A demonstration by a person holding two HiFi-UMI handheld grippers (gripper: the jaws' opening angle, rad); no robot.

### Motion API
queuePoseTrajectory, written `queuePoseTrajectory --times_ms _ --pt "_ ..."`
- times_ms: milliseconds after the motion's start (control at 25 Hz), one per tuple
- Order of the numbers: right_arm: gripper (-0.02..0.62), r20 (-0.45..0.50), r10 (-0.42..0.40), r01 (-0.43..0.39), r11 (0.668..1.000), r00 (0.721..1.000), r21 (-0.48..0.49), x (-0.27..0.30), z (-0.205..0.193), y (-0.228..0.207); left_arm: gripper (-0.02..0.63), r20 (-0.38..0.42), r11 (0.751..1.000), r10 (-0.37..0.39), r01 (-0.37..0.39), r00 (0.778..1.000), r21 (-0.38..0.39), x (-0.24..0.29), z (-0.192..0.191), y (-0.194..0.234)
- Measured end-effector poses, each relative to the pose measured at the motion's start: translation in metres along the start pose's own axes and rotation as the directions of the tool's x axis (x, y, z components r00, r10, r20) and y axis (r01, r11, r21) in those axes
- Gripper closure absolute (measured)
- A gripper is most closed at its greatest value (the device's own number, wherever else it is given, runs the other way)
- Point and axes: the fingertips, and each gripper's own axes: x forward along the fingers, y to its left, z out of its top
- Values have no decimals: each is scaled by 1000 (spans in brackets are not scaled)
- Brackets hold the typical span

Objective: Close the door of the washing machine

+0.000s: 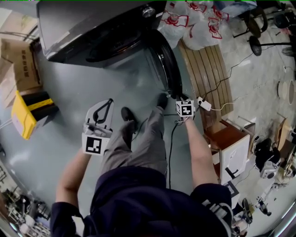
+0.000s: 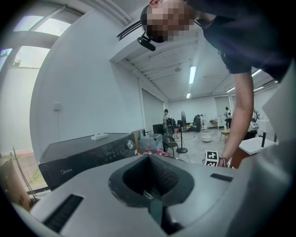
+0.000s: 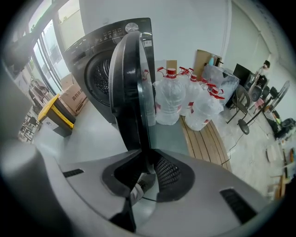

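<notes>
Right now I am gripping the door [image 3: 132, 92] of the washing machine [image 3: 99, 60] with my right gripper [image 3: 141, 178]. Its jaws are pinching the door's free edge low down, and the rim is running straight into the ribbed pocket between them. The door is standing wide open, swung out to the right of the drum opening and hanging edge-on toward me. My left gripper [image 1: 106, 107] is hanging idle over the grey floor [image 1: 69, 92], well apart from the machine, its jaws drawn together on nothing.

I am judging the door to be heavy and rigid: a thick, round, dished porthole in a glossy dark frame, probably glass set in plastic. It is going to swing on its hinge rather than lift, so the arc matters more than the weight. The gloss is looking slippery and I am holding only a thin rim, so the pinch could slide. The free edge, farthest from the hinge, is looking like the right place to hold, since it offers the most leverage. I am expecting the latch to want a firm last press, perhaps with the jaws flat against the outer face.

The cabinet is showing as boxy and dark with a dull sheen, a silver knob [image 1: 148, 11] at its top corner.
</notes>
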Motion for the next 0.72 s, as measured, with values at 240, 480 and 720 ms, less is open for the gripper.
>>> queuePoseTrajectory --times_ms 240,480,720 --pt "511 2 -9 9 999 1000 41 3 -1 48 583 -3 1000 4 -4 1000 -12 -32 -11 31" --pt "509 1 2 -2 999 1000 47 6 3 83 583 -9 999 24 -24 1000 -24 -46 -18 46" --pt "506 9 18 -18 997 1000 75 6 3 106 583 -5 999 41 -41 999 -15 -45 -14 41"
